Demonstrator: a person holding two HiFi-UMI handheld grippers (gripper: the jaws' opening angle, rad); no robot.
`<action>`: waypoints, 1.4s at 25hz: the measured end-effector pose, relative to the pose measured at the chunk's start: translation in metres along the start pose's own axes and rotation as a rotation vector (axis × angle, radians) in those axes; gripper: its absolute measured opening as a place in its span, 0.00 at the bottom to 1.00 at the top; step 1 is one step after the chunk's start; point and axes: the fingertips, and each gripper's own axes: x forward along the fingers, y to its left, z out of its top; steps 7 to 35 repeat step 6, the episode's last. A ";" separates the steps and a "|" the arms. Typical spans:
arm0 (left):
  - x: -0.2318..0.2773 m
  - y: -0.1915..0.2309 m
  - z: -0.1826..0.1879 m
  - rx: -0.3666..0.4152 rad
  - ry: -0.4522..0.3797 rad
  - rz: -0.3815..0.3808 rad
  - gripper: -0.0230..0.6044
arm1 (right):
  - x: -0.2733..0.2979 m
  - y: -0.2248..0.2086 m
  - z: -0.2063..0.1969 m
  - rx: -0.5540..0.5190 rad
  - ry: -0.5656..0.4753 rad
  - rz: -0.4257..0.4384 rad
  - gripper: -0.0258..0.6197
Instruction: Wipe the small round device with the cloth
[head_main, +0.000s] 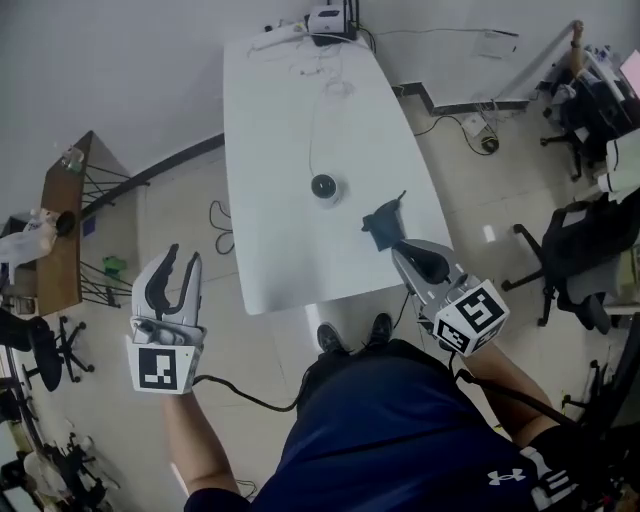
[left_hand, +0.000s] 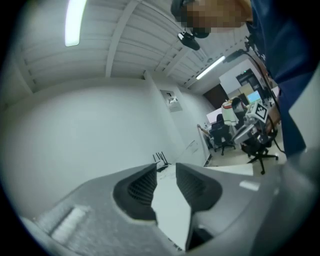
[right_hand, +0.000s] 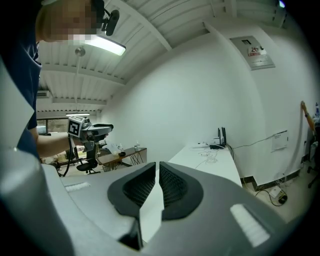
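Note:
The small round device (head_main: 323, 187) is dark with a pale rim and sits mid-table on the white table (head_main: 270, 120), a thin cable running from it to the far end. My right gripper (head_main: 385, 215) hovers over the table's near right corner, just right of the device, with its jaws nearly together and nothing visible between them (right_hand: 157, 165). A dark shape shows at its tip in the head view; I cannot tell if it is cloth or the fingers. My left gripper (head_main: 184, 255) stands open and empty above the floor left of the table (left_hand: 166, 167).
A small box with antennas (head_main: 330, 20) and loose cables lie at the table's far end. A wooden side table (head_main: 60, 230) stands at the left, and office chairs (head_main: 580, 260) stand at the right. The person's shoes (head_main: 350, 335) are at the table's near edge.

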 end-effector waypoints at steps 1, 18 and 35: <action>-0.006 0.008 -0.005 0.013 0.009 -0.007 0.22 | 0.006 0.004 0.001 -0.002 0.003 -0.008 0.09; -0.024 0.011 -0.041 0.065 0.051 -0.111 0.14 | 0.033 0.020 0.000 -0.034 0.010 -0.026 0.09; -0.024 0.011 -0.041 0.065 0.051 -0.111 0.14 | 0.033 0.020 0.000 -0.034 0.010 -0.026 0.09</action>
